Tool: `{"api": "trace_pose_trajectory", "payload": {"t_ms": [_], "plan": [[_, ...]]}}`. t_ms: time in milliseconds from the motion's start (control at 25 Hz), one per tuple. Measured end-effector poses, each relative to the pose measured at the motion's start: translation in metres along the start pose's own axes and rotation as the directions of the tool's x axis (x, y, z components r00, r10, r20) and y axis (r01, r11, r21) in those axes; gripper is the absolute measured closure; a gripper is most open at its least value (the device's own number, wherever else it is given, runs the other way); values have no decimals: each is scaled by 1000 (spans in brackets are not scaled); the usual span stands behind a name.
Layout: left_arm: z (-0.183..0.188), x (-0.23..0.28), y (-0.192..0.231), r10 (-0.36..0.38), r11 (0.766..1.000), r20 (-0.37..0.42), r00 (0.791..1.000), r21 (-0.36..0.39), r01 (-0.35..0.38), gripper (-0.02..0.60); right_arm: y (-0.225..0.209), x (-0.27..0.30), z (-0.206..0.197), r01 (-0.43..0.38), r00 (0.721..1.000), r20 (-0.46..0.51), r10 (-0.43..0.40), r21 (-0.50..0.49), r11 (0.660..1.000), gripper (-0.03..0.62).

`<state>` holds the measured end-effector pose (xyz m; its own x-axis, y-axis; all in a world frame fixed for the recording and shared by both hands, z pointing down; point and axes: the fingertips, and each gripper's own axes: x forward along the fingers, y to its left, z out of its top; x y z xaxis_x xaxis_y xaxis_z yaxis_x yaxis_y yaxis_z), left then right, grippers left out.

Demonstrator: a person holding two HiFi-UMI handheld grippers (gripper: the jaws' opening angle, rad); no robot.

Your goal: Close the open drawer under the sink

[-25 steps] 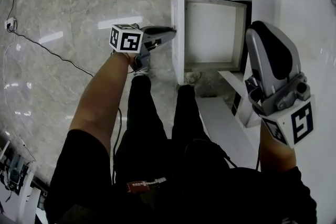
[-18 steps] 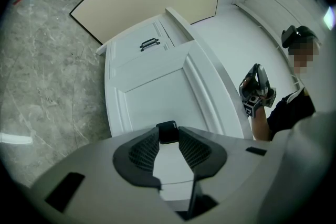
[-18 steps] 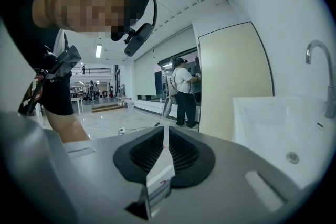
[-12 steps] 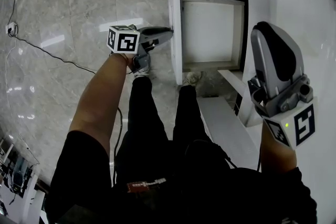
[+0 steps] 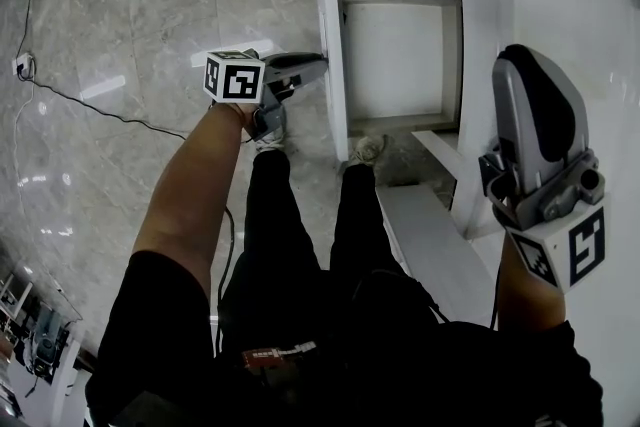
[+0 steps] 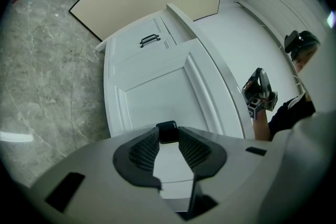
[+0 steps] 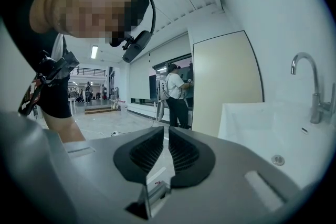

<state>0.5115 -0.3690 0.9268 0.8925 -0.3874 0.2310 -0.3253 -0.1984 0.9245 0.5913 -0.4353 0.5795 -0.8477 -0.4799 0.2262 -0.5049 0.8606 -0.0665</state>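
The white drawer (image 5: pixel 400 55) under the sink counter (image 5: pixel 575 5) stands pulled out, its front panel (image 5: pixel 331 75) facing the floor side. My left gripper (image 5: pixel 318 63) is level against that front. In the left gripper view its jaws have just been closing, and the dark drawer handle (image 6: pixel 167 129) sits pinched between the left gripper's (image 6: pixel 168 137) tips. My right gripper (image 5: pixel 530 60) hangs above the counter, away from the drawer. In the right gripper view the right gripper (image 7: pixel 166 135) has its jaws almost together with nothing between them.
A sink basin (image 7: pixel 273 128) and faucet (image 7: pixel 311 86) lie ahead of the right gripper. A shut cabinet door (image 6: pixel 149 39) adjoins the drawer. A white lower panel (image 5: pixel 430 245) juts out by my feet (image 5: pixel 366 150). A cable (image 5: pixel 90 95) crosses the marble floor. People stand far off.
My right gripper has drifted a little right and lower in the head view. The left gripper stays at the drawer front, and the drawer stands about as far out as before.
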Motion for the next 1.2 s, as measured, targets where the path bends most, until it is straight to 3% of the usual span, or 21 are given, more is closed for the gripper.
{"api": "trace_pose_trajectory", "payload": {"t_ms": [280, 1200], "plan": [[3, 30, -5, 3, 1000, -10, 1000, 10, -3, 466, -25, -25, -1, 26, 999, 18, -26, 21, 999, 588], [3, 49, -12, -20, 1000, -51, 998, 7, 21, 465, -36, -34, -5, 72, 997, 7, -73, 35, 997, 589]]}}
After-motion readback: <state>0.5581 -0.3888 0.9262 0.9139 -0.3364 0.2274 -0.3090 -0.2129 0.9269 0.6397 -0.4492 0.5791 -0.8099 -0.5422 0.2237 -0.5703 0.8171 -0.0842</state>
